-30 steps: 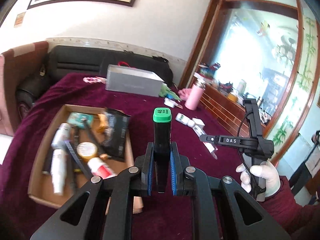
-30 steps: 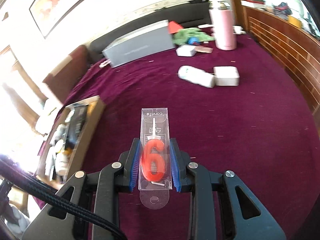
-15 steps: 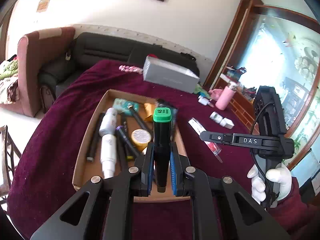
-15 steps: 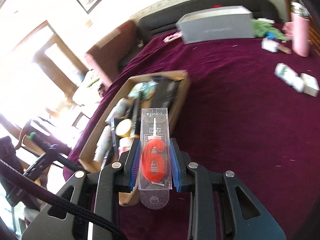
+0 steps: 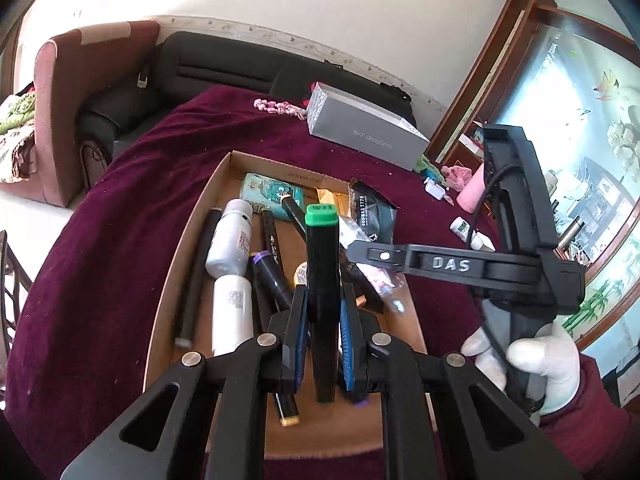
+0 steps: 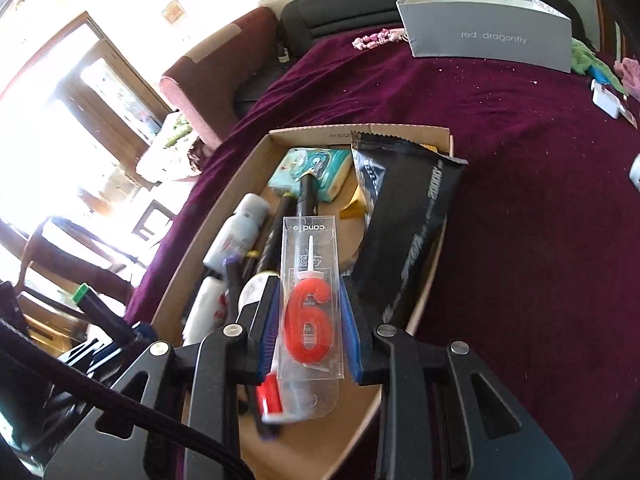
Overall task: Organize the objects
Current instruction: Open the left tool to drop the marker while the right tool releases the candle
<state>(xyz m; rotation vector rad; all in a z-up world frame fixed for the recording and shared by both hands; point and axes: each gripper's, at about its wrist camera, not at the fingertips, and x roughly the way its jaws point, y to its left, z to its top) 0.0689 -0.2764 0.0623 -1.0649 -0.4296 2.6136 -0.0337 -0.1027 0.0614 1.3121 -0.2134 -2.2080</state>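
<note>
One open cardboard box (image 5: 188, 248) sits on the maroon-clothed surface (image 5: 120, 216), and both grippers hang over it. The left gripper (image 5: 323, 332) is clamped on one black marker with a green cap (image 5: 322, 280), held upright above the middle of the box. The right gripper (image 6: 307, 320) is clamped on one clear packet holding a red number-six candle (image 6: 308, 322), also over the box, toward its near end. Inside the box lie two white bottles (image 5: 232, 236) end to end along the left side, several dark pens (image 5: 269, 268), one teal cartoon packet (image 5: 272, 192) at the far end, and one black foil pouch (image 6: 404, 224) leaning on the right wall. Beyond the box's far end stands one grey shoe box (image 6: 490, 32). A white-gloved hand (image 5: 536, 364) holds the right gripper's handle.
</note>
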